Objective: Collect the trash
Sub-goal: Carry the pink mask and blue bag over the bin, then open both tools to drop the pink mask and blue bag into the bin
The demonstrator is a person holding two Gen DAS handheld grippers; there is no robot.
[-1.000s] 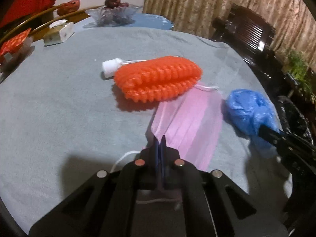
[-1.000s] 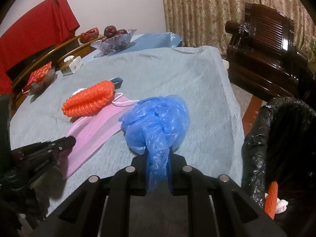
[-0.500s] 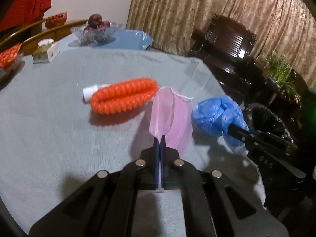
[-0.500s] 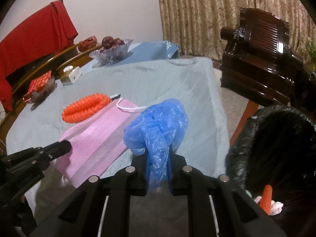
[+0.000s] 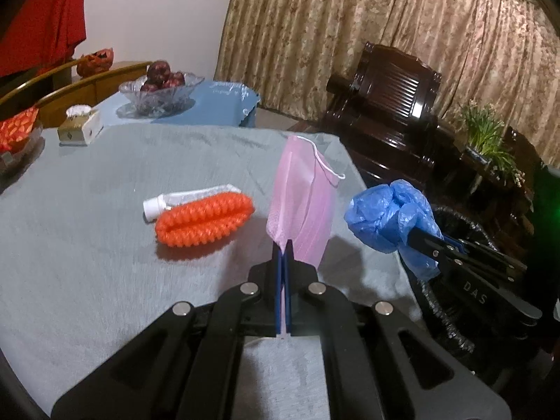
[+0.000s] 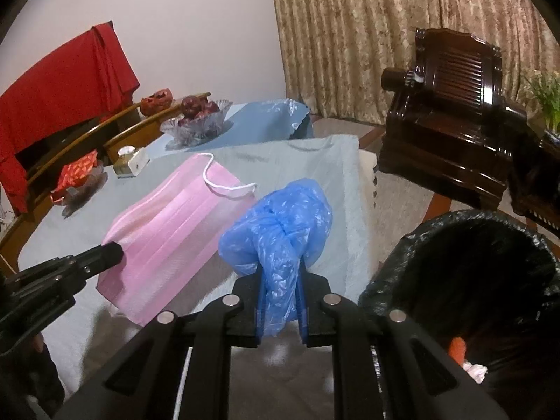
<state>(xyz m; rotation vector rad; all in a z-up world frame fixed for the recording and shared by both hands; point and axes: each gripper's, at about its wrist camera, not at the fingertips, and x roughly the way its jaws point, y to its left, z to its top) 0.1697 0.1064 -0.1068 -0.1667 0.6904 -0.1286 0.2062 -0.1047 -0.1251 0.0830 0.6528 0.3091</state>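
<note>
My left gripper (image 5: 282, 245) is shut on a corner of a pink face mask (image 5: 301, 206), which hangs lifted off the grey tablecloth (image 5: 87, 245). In the right wrist view the same pink face mask (image 6: 168, 231) spreads out at the left, pinched by the left gripper (image 6: 115, 253). My right gripper (image 6: 280, 273) is shut on a crumpled blue plastic bag (image 6: 280, 224), also raised above the table. That blue plastic bag (image 5: 388, 217) shows at the right of the left wrist view. A black-lined trash bin (image 6: 490, 273) stands just right of the table edge.
An orange foam net (image 5: 204, 222) and a small clear tube with a white cap (image 5: 154, 208) lie on the table. A glass fruit bowl (image 5: 161, 92), a tissue box (image 5: 80, 129) and a snack dish (image 5: 17, 133) sit at the back. A dark wooden armchair (image 6: 451, 112) stands beyond the bin.
Both grippers have risen, lifting the mask and the blue bag off the cloth. Both views have swung right, bringing the trash bin closer.
</note>
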